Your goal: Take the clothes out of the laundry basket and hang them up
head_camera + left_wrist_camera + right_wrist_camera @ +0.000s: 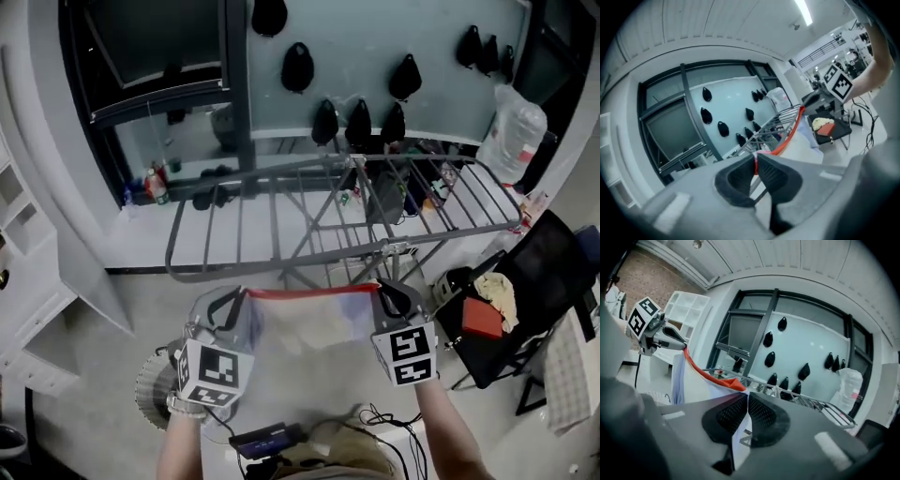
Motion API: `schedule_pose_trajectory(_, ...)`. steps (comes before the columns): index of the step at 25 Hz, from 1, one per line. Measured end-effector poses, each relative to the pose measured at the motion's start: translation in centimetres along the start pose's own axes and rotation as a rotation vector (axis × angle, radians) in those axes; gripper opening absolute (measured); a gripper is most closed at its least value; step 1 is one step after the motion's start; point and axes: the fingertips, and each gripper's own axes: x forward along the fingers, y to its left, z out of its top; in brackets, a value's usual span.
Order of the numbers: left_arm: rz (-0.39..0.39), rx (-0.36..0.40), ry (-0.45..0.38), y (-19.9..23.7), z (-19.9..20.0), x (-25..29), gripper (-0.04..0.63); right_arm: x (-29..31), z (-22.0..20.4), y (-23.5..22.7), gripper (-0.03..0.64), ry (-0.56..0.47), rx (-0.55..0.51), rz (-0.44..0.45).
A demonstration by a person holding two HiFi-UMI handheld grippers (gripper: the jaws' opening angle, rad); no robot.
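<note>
Left gripper (232, 302) and right gripper (390, 296) both have fingers clamped tight on the red top edge of a pale garment (309, 321), stretched between them on the near side of the drying rack (281, 223).

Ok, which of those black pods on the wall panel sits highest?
The leftmost pod, cut by the head view's top edge; every other one hangs lower and to its right.
</note>
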Motion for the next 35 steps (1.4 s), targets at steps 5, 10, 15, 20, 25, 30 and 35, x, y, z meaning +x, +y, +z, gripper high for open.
schedule_pose_trajectory(5,-0.128,0.044,-0.078,-6.9,6.8,6.7,0.012,-4.7,-4.1,-10.0,0.009,0.049,0.026,-0.139)
schedule_pose_trajectory(10,-0.19,0.058,-0.123,-14.7,12.7,12.5,0.012,-9.0,-9.0,-19.4,0.011,0.075,0.02,-0.214)
schedule_pose_trajectory(15,-0.222,0.083,-0.145,-20.7,17.5,18.3,0.012,-11.3,-12.9,-27.4,0.01,0.089,0.024,-0.26)
schedule_pose_trajectory(20,-0.228,0.107,-0.171,-24.3,22.2,23.0,0.012,-12.8,-14.8,-34.4,0.01,0.075,0.013,-0.294)
schedule_pose_trajectory(25,-0.224,0.142,-0.201,-24.9,26.3,27.6,0.012,-12.0,-14.5,-40.1,0.011,0.05,-0.009,-0.337)
schedule_pose_trajectory(30,-0.212,0.164,-0.224,-24.3,29.0,33.2,0.012,-8.9,-14.4,-45.2,0.01,0.039,-0.025,-0.36)
schedule_pose_trajectory(35,-0.208,0.181,-0.229,-22.5,31.1,39.8,0.011,-3.8,-13.6,-50.4,0.009,0.049,-0.052,-0.369)
